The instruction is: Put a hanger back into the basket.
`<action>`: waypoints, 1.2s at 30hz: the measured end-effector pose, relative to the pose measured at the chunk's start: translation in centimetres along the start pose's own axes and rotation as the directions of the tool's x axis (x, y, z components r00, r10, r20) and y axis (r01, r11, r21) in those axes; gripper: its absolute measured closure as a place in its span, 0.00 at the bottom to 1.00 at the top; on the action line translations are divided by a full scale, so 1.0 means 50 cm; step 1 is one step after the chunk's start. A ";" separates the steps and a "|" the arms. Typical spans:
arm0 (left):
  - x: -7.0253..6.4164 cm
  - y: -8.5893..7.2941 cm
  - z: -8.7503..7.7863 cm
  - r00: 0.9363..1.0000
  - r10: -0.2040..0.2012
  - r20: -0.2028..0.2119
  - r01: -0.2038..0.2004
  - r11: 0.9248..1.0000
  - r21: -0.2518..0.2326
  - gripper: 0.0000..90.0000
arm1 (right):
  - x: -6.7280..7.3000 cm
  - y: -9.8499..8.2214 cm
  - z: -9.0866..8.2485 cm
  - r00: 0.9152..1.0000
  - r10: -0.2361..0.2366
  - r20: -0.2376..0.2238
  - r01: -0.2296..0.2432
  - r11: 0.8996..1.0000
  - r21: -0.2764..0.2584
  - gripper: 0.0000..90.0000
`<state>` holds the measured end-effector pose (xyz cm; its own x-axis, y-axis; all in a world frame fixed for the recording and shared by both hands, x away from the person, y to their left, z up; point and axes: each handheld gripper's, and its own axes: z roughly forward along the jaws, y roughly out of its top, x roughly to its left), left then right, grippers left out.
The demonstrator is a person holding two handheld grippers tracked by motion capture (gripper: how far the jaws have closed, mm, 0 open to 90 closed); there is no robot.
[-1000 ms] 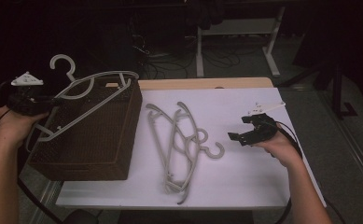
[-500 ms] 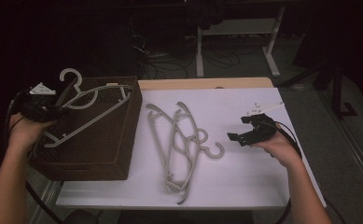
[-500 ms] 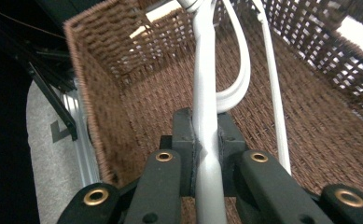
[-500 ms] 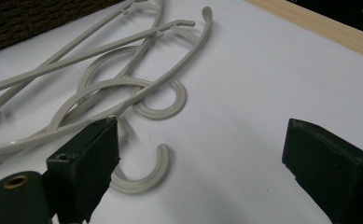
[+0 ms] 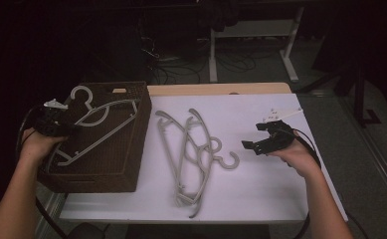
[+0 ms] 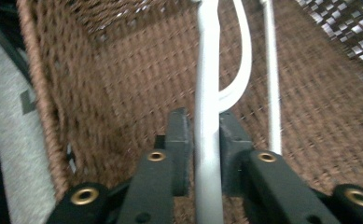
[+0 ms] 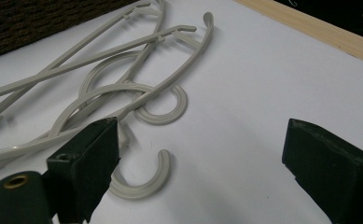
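Over basket (image 5: 131,144), left tool (image 6: 202,135) grips hanger (image 6: 207,84); hook cropped.

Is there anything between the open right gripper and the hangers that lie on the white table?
Nothing visible stands in the way. The right gripper is open, and the bare white table lies between it and the pile of hangers. The nearest hook lies just ahead of its left jaw.

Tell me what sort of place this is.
Probably a lab or workshop rather than a home: a white-topped work table, tangled cables on the dark floor, and white metal bench legs behind it.
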<state>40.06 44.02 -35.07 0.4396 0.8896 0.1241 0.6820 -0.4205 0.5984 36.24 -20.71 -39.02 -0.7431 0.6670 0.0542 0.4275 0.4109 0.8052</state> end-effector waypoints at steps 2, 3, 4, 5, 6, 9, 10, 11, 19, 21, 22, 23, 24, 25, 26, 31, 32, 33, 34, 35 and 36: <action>0.004 -0.004 0.003 1.000 -0.012 -0.015 0.012 1.000 0.017 0.78 | 0.001 0.000 -0.001 1.000 0.001 0.001 -0.001 1.000 0.002 0.12; 0.007 -0.005 0.003 1.000 -0.019 -0.009 0.019 1.000 0.016 0.76 | 0.002 0.000 -0.002 1.000 0.002 0.001 -0.002 1.000 0.003 0.12; 0.007 -0.004 0.000 1.000 -0.025 -0.014 0.025 1.000 0.007 0.74 | 0.003 0.000 -0.002 1.000 0.004 0.002 -0.004 1.000 0.003 0.12; 0.008 -0.004 -0.002 0.999 -0.028 -0.021 0.028 1.000 0.004 0.70 | 0.002 0.000 -0.003 1.000 0.003 0.003 -0.003 1.000 0.001 0.12; 0.009 -0.004 -0.005 0.999 -0.033 -0.015 0.033 0.999 -0.002 0.68 | 0.002 0.000 -0.004 1.000 0.005 0.004 -0.005 1.000 -0.001 0.12; 0.012 -0.003 -0.014 0.998 -0.058 -0.005 0.058 0.998 -0.031 0.62 | 0.004 -0.001 -0.007 1.000 0.001 0.004 -0.001 1.000 -0.002 0.12; 0.012 -0.003 -0.014 0.998 -0.058 -0.005 0.058 0.998 -0.031 0.60 | 0.004 -0.001 -0.007 1.000 0.001 0.004 -0.001 1.000 -0.002 0.12; 0.013 -0.002 -0.018 0.997 -0.072 0.008 0.072 0.996 -0.050 0.56 | 0.005 0.000 -0.010 1.000 0.001 0.002 -0.001 1.000 -0.007 0.12; -0.011 0.012 -0.041 0.989 -0.084 0.120 0.098 0.988 -0.121 0.40 | 0.009 0.002 -0.008 1.000 -0.004 -0.008 0.004 1.000 -0.011 0.12; -0.024 0.019 -0.046 0.985 -0.074 0.154 0.096 0.985 -0.142 0.39 | 0.009 0.003 -0.009 1.000 -0.006 -0.008 0.006 1.000 -0.013 0.12; -0.032 0.023 -0.048 0.983 -0.068 0.172 0.094 0.984 -0.149 0.38 | 0.010 0.004 -0.009 1.000 -0.005 -0.008 0.005 1.000 -0.013 0.12; -0.040 0.028 -0.050 0.980 -0.060 0.190 0.090 0.983 -0.158 0.36 | 0.011 0.004 -0.009 1.000 -0.005 -0.008 0.005 1.000 -0.011 0.12; -0.049 0.034 -0.052 0.977 -0.052 0.208 0.088 0.982 -0.167 0.34 | 0.012 0.004 -0.008 1.000 -0.006 -0.007 0.006 1.000 -0.010 0.12; -0.058 0.040 -0.054 0.974 -0.045 0.224 0.086 0.980 -0.177 0.31 | 0.013 0.004 -0.007 1.000 -0.007 -0.008 0.007 1.000 -0.006 0.12; -0.068 0.047 -0.055 0.971 -0.037 0.237 0.083 0.979 -0.184 0.29 | 0.014 0.004 -0.006 1.000 -0.009 -0.005 0.009 1.000 -0.002 0.12; -0.128 0.080 -0.059 0.951 0.012 0.308 0.065 0.969 -0.240 0.23 | 0.026 0.002 0.002 1.000 0.000 0.002 0.000 1.000 0.016 0.12; -0.143 0.086 -0.059 0.947 0.025 0.320 0.059 0.966 -0.251 0.22 | 0.029 0.001 0.004 1.000 0.001 0.003 -0.001 1.000 0.022 0.12; -0.159 0.092 -0.059 0.943 0.039 0.331 0.051 0.964 -0.259 0.22 | 0.032 0.000 0.006 1.000 0.002 0.003 -0.002 1.000 0.027 0.12; -0.174 0.098 -0.059 0.937 0.053 0.345 0.045 0.962 -0.269 0.22 | 0.035 -0.001 0.008 1.000 0.001 0.001 -0.001 1.000 0.027 0.12; -0.191 0.103 -0.059 0.932 0.065 0.357 0.039 0.960 -0.277 0.24 | 0.040 -0.002 0.010 1.000 0.005 -0.002 -0.005 1.000 0.029 0.12; -0.208 0.108 -0.059 0.927 0.082 0.367 0.028 0.958 -0.285 0.24 | 0.040 -0.002 0.010 1.000 0.005 -0.002 -0.005 1.000 0.029 0.12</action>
<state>37.44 33.05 -30.78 0.6775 0.7247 -0.1262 0.4991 -0.3269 0.8025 34.97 -19.12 -39.30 -0.7422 0.6675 0.0593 0.4456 0.4255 0.7877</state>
